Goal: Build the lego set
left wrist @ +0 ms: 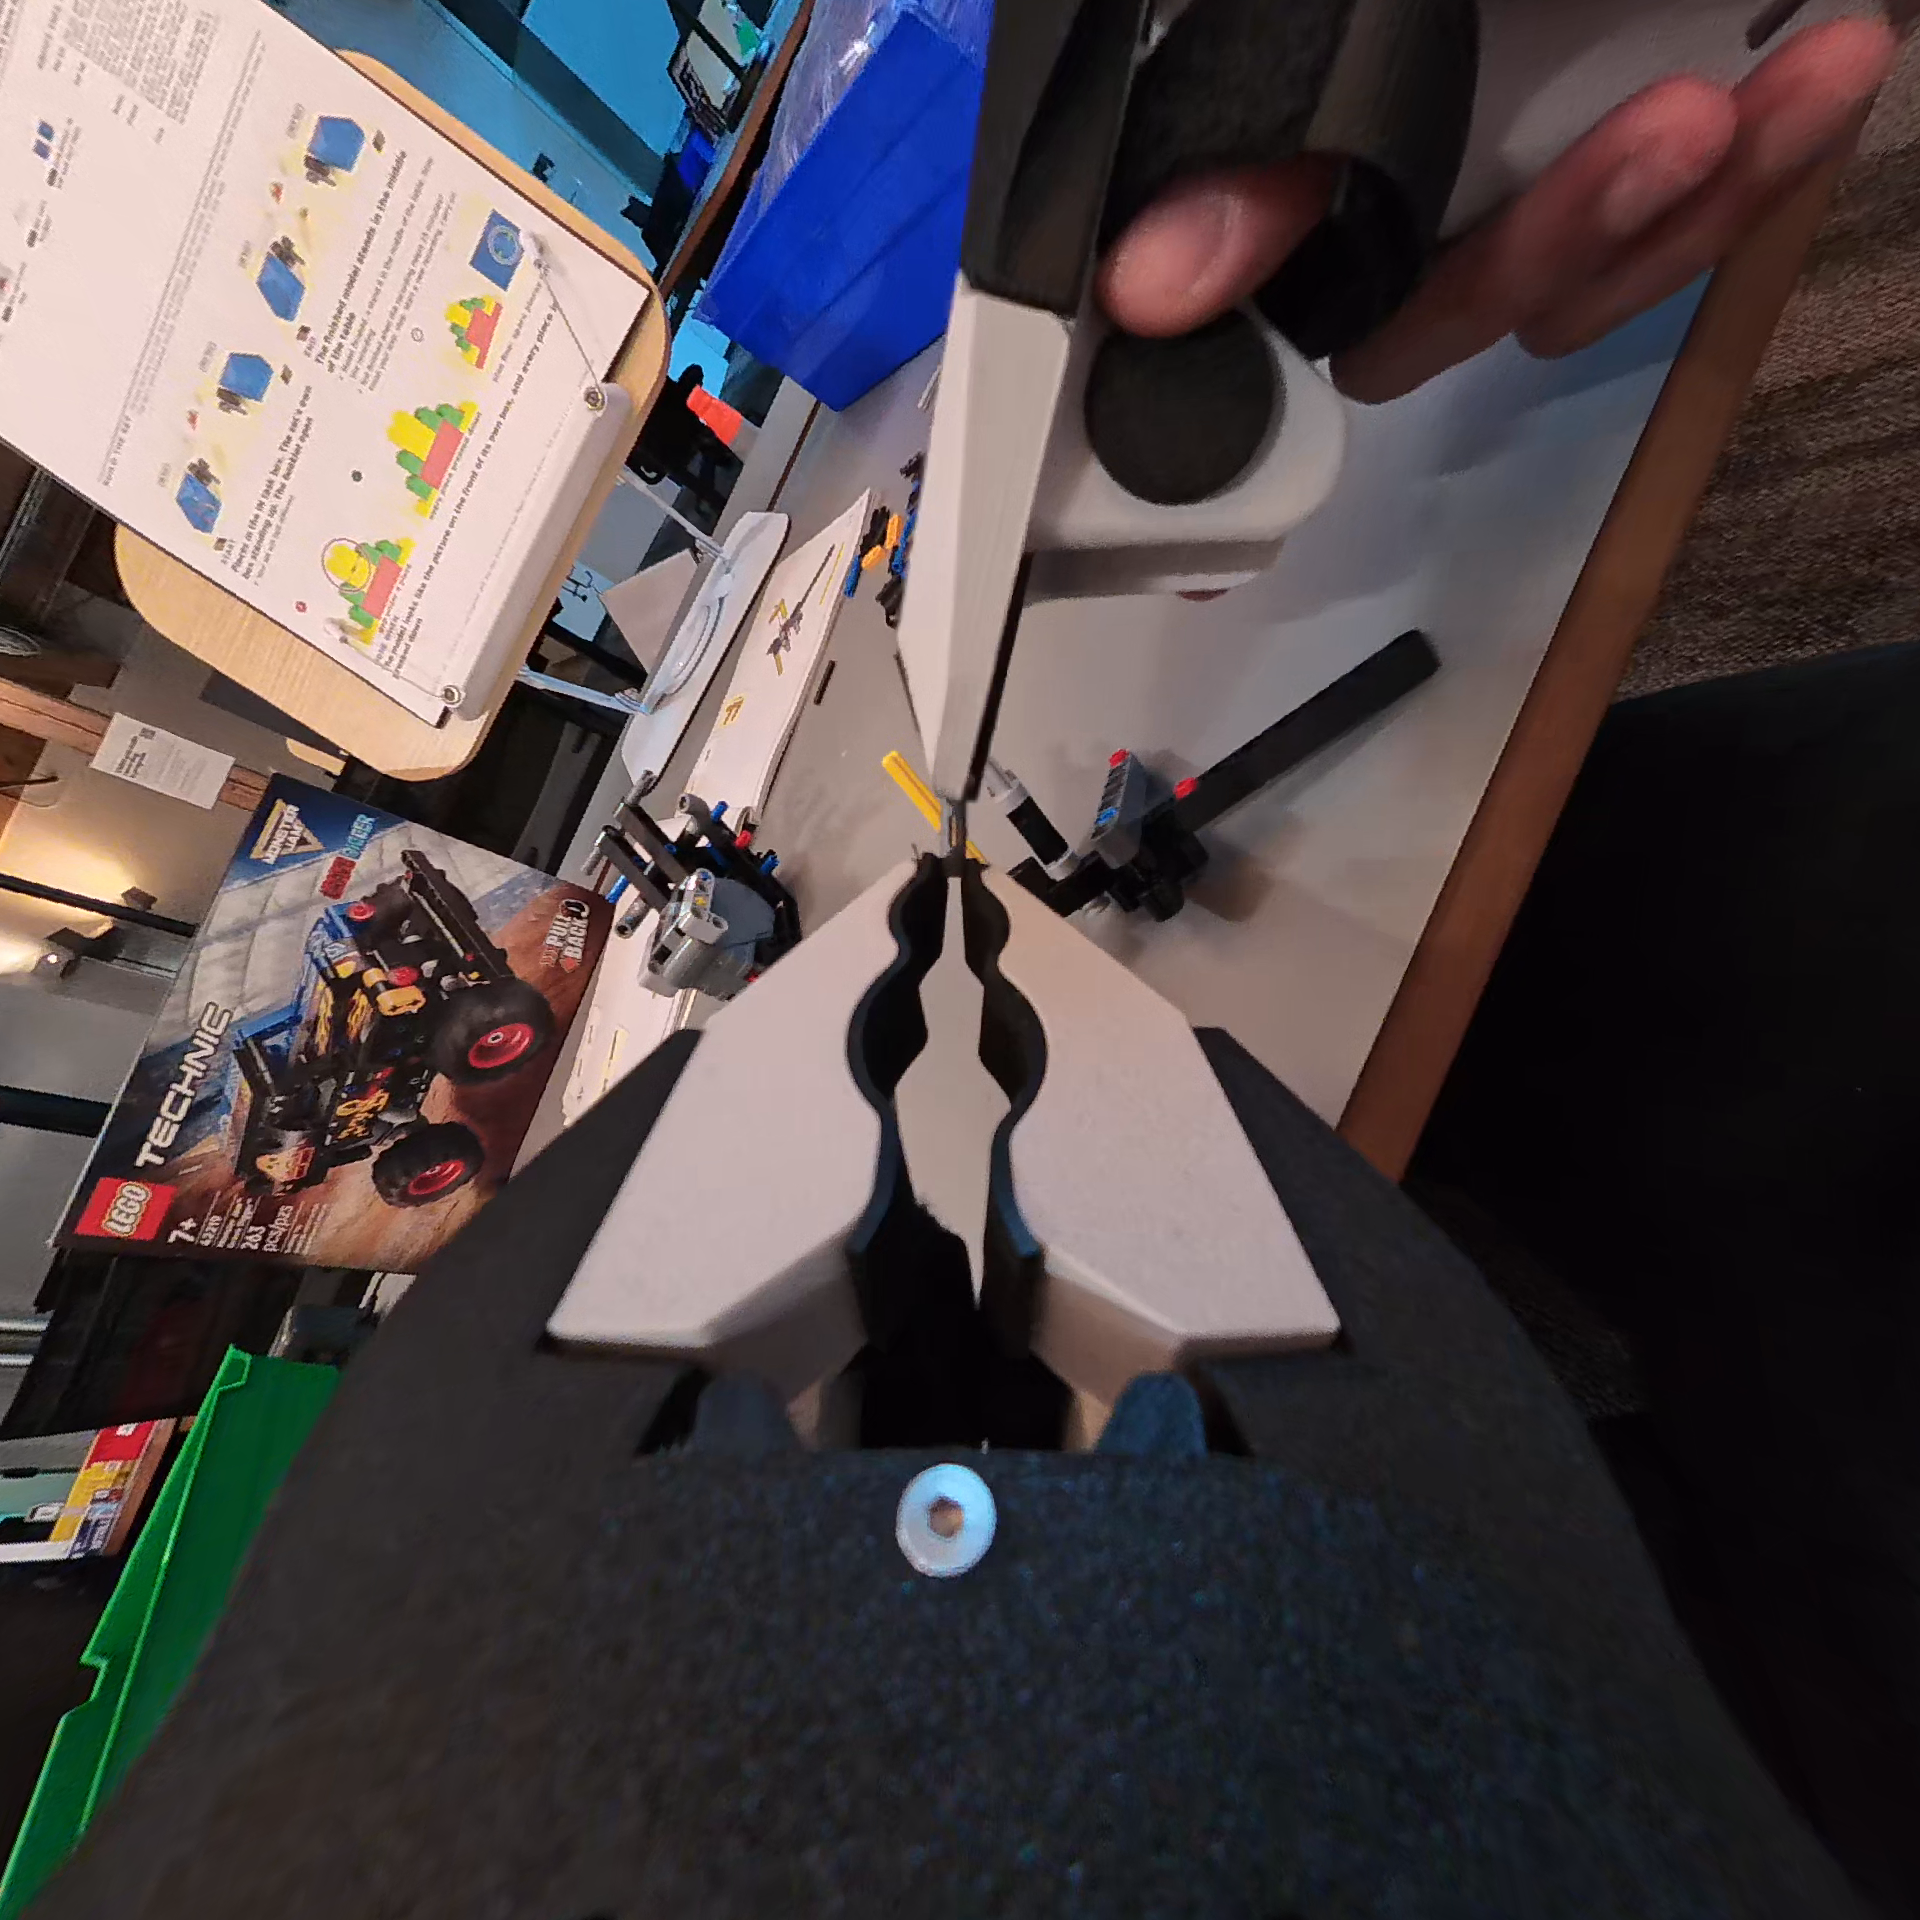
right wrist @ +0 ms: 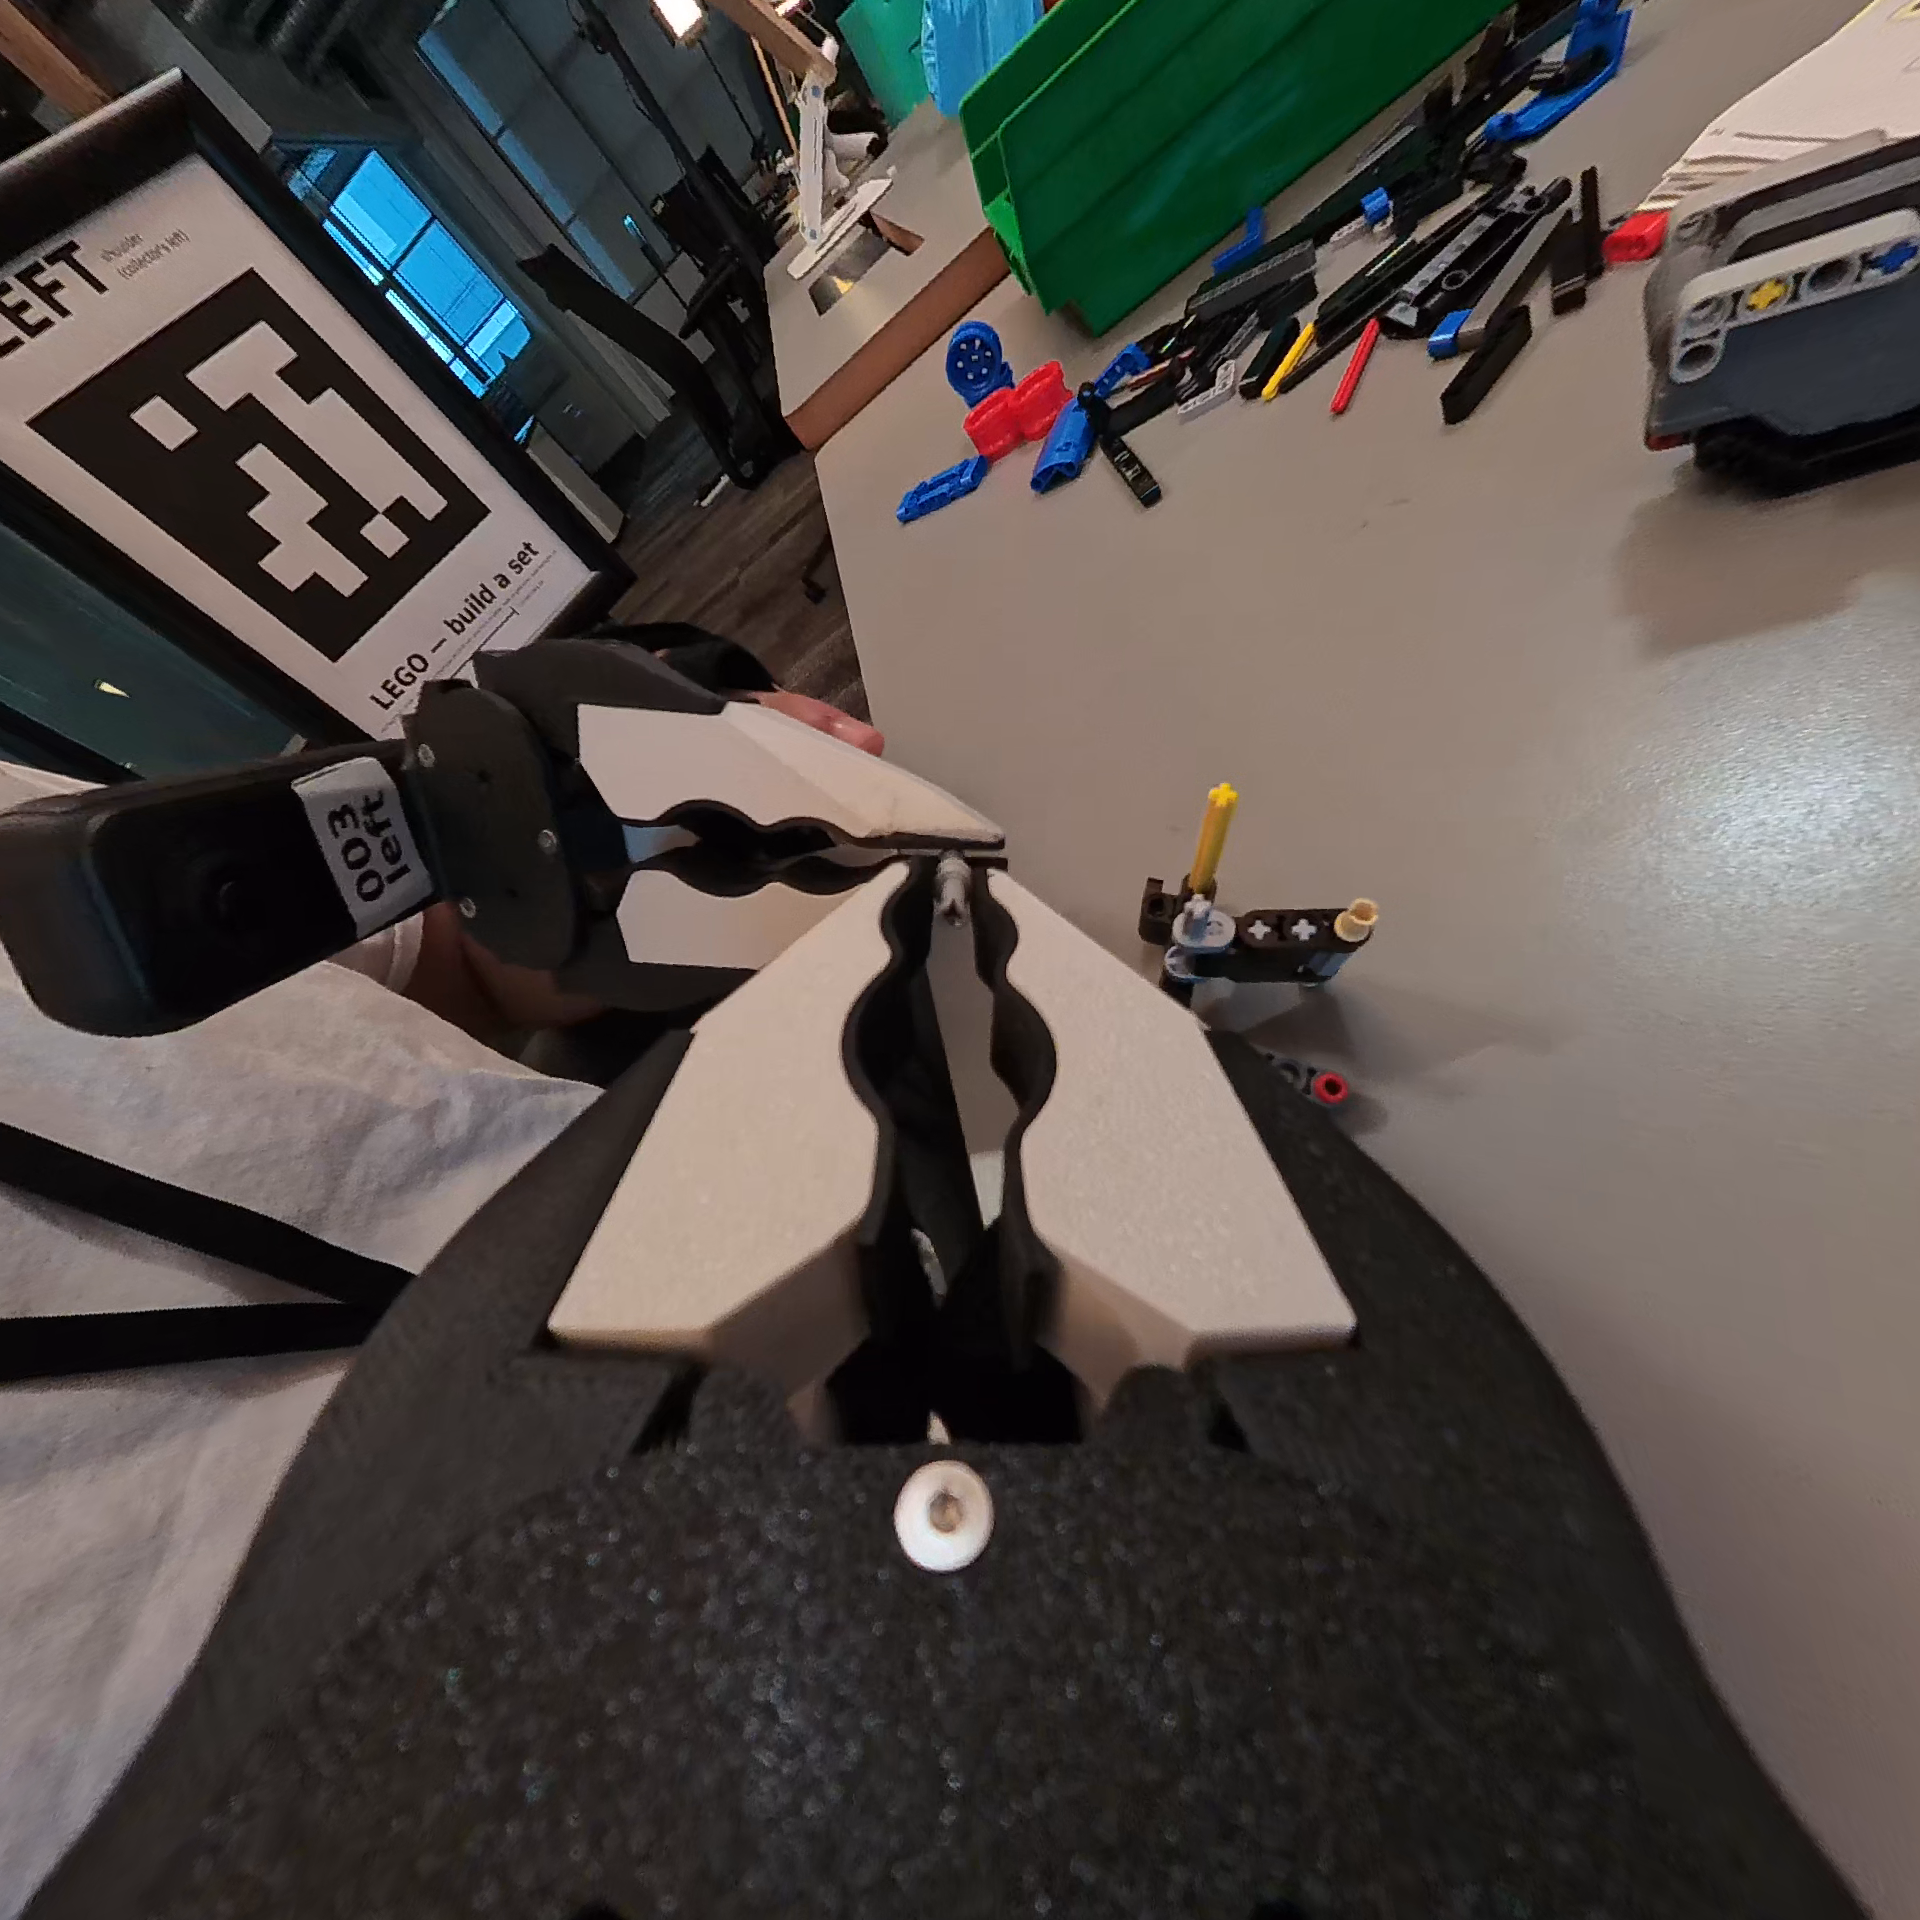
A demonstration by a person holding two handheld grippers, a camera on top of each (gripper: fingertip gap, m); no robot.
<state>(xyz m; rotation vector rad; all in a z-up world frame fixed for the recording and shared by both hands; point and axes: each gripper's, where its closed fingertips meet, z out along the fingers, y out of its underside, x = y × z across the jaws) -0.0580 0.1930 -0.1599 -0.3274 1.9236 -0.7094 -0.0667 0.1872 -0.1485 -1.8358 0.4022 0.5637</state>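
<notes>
A small grey Lego pin (right wrist: 951, 891) sits where the two grippers' tips meet, just above the grey table. My right gripper (right wrist: 951, 883) is shut on it. My left gripper (right wrist: 992, 842) comes in from the left, its jaws closed on the pin's far end. In the left wrist view the left gripper (left wrist: 945, 868) points up at the pin (left wrist: 951, 831), and the right gripper (left wrist: 951, 792) comes down from above. A small black subassembly with an upright yellow axle (right wrist: 1252, 925) stands just right of the tips; it also shows in the left wrist view (left wrist: 1127, 842).
A grey and black chassis (right wrist: 1787, 312) and a pile of loose pieces (right wrist: 1351, 291) lie farther off. Green bins (right wrist: 1195, 135) stand behind. The set's box (left wrist: 343, 1039), an instruction sheet on a stand (left wrist: 312, 312) and an open booklet (left wrist: 769, 644) are left. The table edge (left wrist: 1507, 831) is near. Left and right tips are no more than a few centimetres apart.
</notes>
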